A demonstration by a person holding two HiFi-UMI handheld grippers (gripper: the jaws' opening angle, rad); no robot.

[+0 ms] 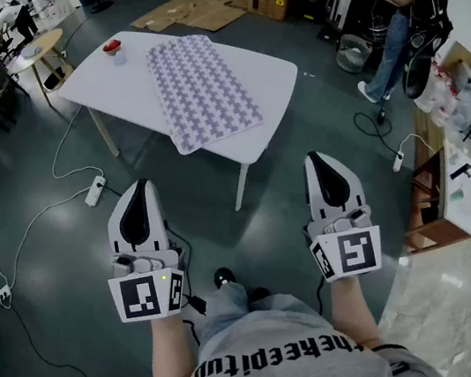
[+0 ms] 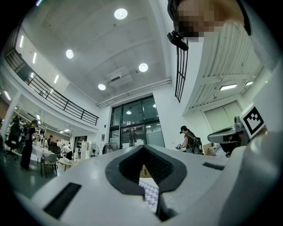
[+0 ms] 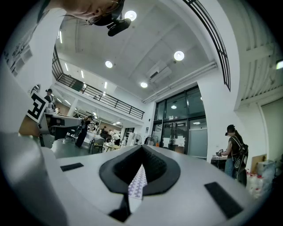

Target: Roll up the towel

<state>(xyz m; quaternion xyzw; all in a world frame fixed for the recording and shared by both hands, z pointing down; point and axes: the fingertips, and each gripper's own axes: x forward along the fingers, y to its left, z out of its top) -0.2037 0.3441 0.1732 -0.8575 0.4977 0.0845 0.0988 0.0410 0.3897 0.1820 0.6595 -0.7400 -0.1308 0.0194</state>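
**Item 1: towel (image 1: pixel 204 90).** Patterned in purple and white. It is laid flat and fully unrolled on the white table (image 1: pixel 274 74), with its long side running away from the viewer. Its near end is seen slightly overhanging the table's near edge. No fold or roll is visible in it.

**Item 2: left gripper (image 1: pixel 138 190).** The jaws are closed together and nothing is held. It is carried in front of the body, well apart from the table and tipped slightly upward. In the left gripper view, only a distant sliver of the towel is glimpsed through the notch between the pads.

**Item 3: right gripper (image 1: pixel 321 160).** The jaws are likewise closed on nothing. It is held level with its partner and equally far from the table.

**Item 4: sundries.** A red object (image 1: pixel 111 45) and a small pale cup (image 1: pixel 118 58) are set at the table's far left, apart from the towel. A power strip (image 1: pixel 95 190) lies on the floor.

**Step in hand.** This is judged to be the approach, as rolling is not yet begun.

**Next move.** The table is to be closed on and both grippers lowered to the towel's near end, with the jaws opened. One near corner should be taken by each gripper. The overhanging edge is judged the easiest purchase. It must then be turned over evenly so that the roll is kept straight.
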